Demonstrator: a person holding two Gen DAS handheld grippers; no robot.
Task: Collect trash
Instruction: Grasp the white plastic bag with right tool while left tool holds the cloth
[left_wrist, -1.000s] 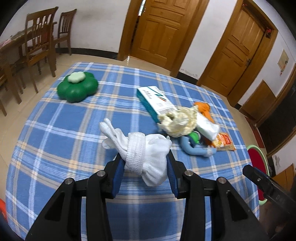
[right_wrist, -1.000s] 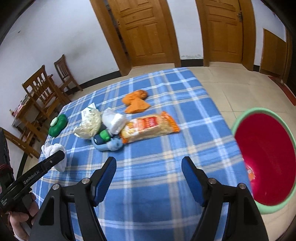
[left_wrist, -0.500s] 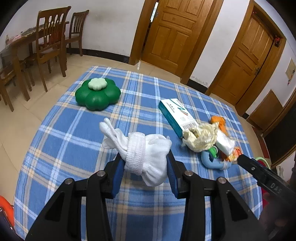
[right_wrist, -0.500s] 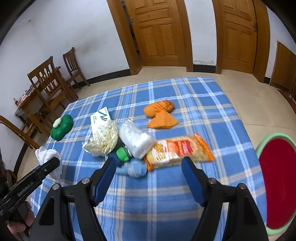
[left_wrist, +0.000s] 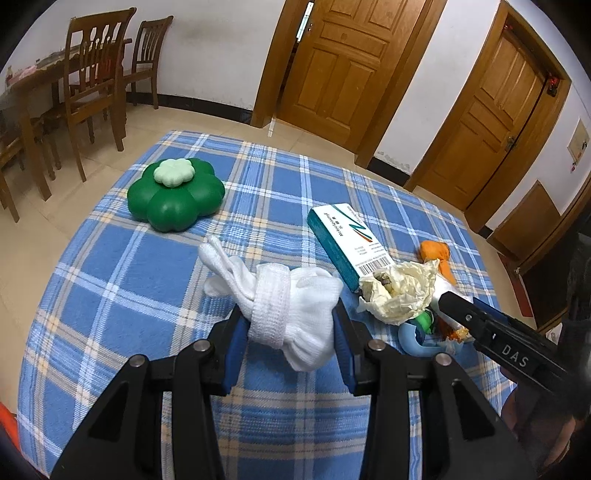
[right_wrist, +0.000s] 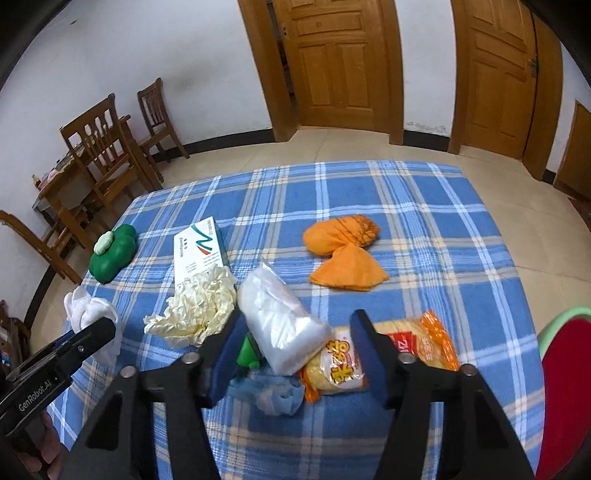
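Left gripper (left_wrist: 290, 334): I have its blue pads pressed on both sides of a white sock bundle (left_wrist: 284, 306), rolled, ribbed cuff band wrapped round its middle, loose toe ends trailing away to the far left of the fingers.

Right gripper (right_wrist: 293, 345): jaws closing, partly open. Between the fingers sits a clear crinkled plastic bag (right_wrist: 280, 319); I cannot tell whether the pads touch it yet. Just under the right finger lies an orange-and-yellow snack packet (right_wrist: 373, 354), printed. Near the left finger, a green cap (right_wrist: 247, 354) and a pale blue crumpled piece (right_wrist: 277, 395).

Beyond the left finger: cream crumpled wrapper (right_wrist: 195, 306), then a teal-and-white box (right_wrist: 199, 243). Farther ahead, an orange cloth (right_wrist: 343, 251). Far left, a green flower-shaped container (right_wrist: 112, 251).

All on the blue plaid tablecloth (right_wrist: 424, 206). Red basin with green rim (right_wrist: 565, 376) off the right finger's side.
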